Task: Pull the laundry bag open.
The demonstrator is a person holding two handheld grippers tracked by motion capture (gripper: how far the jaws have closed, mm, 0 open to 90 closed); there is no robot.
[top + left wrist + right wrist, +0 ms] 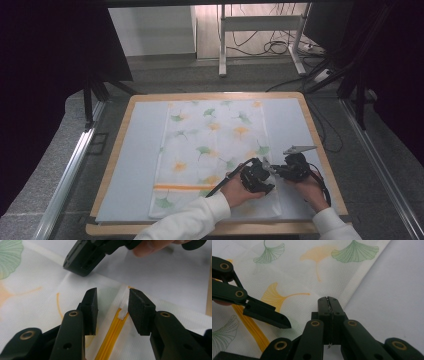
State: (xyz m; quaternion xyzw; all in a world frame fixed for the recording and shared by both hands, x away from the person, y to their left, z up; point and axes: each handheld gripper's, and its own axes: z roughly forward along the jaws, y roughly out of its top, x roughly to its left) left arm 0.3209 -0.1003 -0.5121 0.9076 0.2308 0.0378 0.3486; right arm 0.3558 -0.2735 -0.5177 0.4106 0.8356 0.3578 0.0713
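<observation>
A wooden-edged table (315, 131) with a pale mat (135, 150); cables (270, 47) lie on the floor beyond.

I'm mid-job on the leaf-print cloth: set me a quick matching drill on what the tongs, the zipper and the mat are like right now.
Things:
1. left tongs
2. right tongs
3. zipper
4. mat

States:
A. plain pale blue, lying under the cloth
B. shut on the cloth's edge
C. orange strip running across the cloth
D. jaws apart, one on each side of the zipper's end

Pairs: 1-D, 2-B, 3-C, 4-A
</observation>
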